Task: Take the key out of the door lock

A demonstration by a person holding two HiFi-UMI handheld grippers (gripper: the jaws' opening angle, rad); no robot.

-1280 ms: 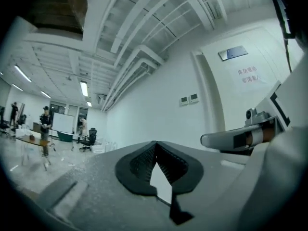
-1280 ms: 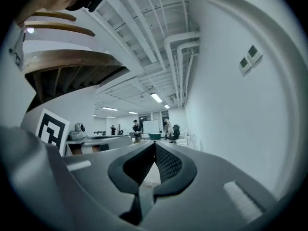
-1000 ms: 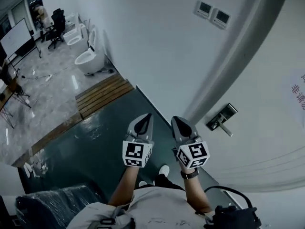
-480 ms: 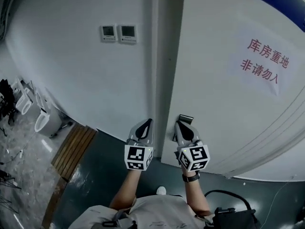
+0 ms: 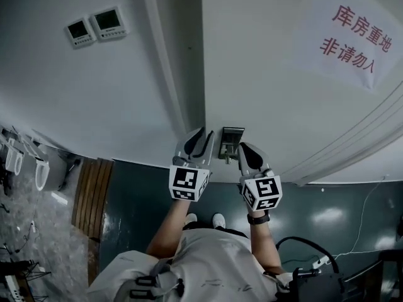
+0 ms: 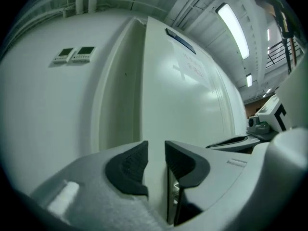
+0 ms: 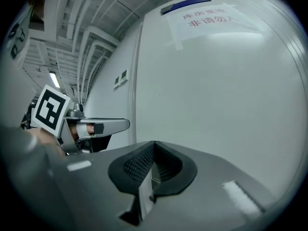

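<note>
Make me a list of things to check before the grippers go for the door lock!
1. Left gripper ready to grab: ok. Its jaws have just been opening, there is a gap between them, and nothing is in it.
2. Right gripper ready to grab: not ok. Its jaws are together and empty.
3. Lock in sight: ok. In the head view it sits on the door, between the two grippers.
4. Key in the lock: cannot tell, too small to make out.
5. Grippers clear of the lock: cannot tell. They look close to it, but contact is not shown.
</note>
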